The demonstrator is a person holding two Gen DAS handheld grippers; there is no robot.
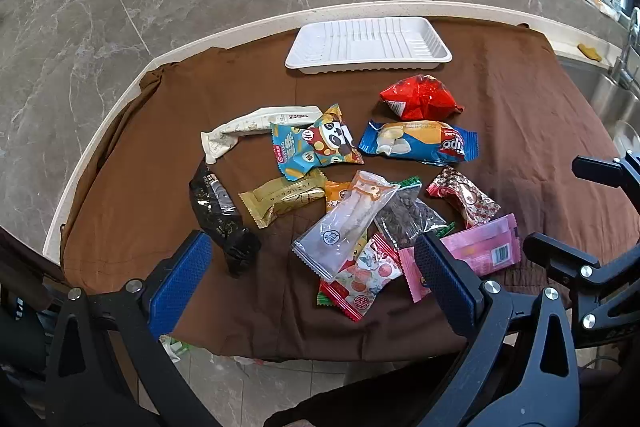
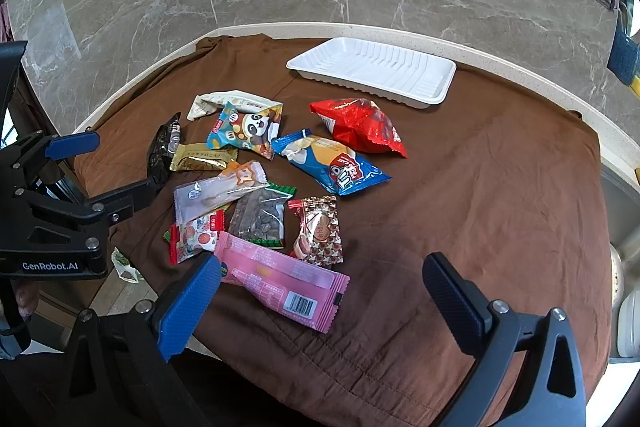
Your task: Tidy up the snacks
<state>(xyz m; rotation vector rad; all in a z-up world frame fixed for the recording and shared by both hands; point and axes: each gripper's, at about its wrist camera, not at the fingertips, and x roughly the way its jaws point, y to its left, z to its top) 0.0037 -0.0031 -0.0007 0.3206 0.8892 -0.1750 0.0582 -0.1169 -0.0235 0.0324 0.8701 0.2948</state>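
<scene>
Several snack packets lie on a brown cloth [image 1: 520, 99]. A red bag [image 1: 420, 97] and a blue packet [image 1: 418, 143] lie nearest an empty white tray [image 1: 368, 45] at the far edge. Also there are a panda packet [image 1: 316, 143], a cream packet [image 1: 256, 127], a black packet [image 1: 224, 219], a gold packet [image 1: 284, 199], a clear packet [image 1: 346, 223] and a pink packet [image 1: 480, 249]. My left gripper [image 1: 312, 267] is open and empty above the near packets. My right gripper [image 2: 320, 291] is open and empty, over the pink packet [image 2: 284, 283]. The tray [image 2: 376, 69] shows in the right wrist view too.
The cloth [image 2: 480, 187] covers a round table with a cream rim [image 1: 100, 135]. Marble floor lies beyond. The other gripper shows at the right edge of the left wrist view [image 1: 592, 227] and at the left of the right wrist view [image 2: 72, 179]. A wrapper scrap [image 2: 124, 267] lies below the table.
</scene>
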